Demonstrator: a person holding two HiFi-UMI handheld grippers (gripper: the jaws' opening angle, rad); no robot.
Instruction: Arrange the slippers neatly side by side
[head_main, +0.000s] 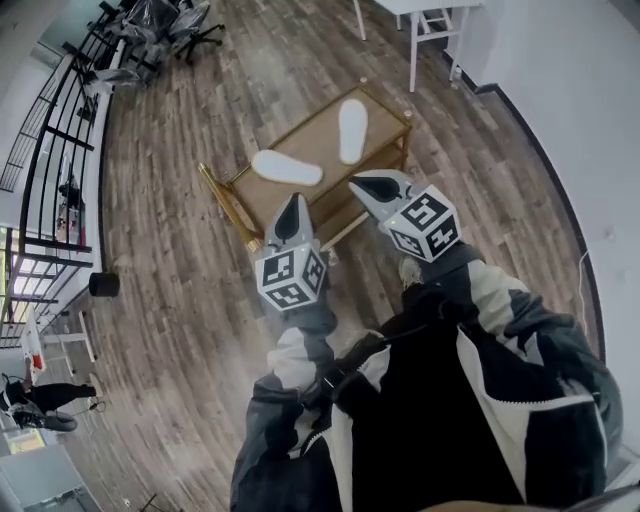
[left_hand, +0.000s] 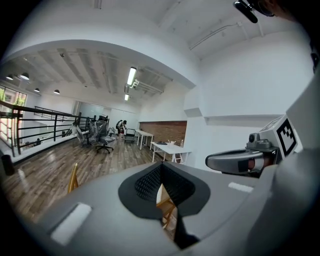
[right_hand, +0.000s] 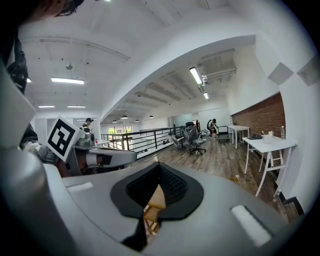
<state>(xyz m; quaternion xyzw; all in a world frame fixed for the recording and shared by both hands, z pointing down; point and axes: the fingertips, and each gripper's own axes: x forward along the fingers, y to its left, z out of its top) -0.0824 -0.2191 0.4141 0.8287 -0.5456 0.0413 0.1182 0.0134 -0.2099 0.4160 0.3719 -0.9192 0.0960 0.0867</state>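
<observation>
Two white slippers lie apart on a low wooden table (head_main: 300, 140). One slipper (head_main: 287, 168) rests at the left, lying across. The other slipper (head_main: 352, 130) sits to the right and points away. My left gripper (head_main: 292, 212) is held up in front of the table's near edge, shut and empty. My right gripper (head_main: 372, 186) is beside it on the right, also shut with nothing in it. In both gripper views the jaws meet, with only a sliver of the wooden table (left_hand: 165, 205) (right_hand: 152, 200) showing through.
The table stands on a wood-plank floor (head_main: 200, 280). A white table (head_main: 425, 25) stands beyond it by the white wall (head_main: 580, 120). A black railing (head_main: 50, 150) runs along the left, with office chairs (head_main: 175, 25) at the far end.
</observation>
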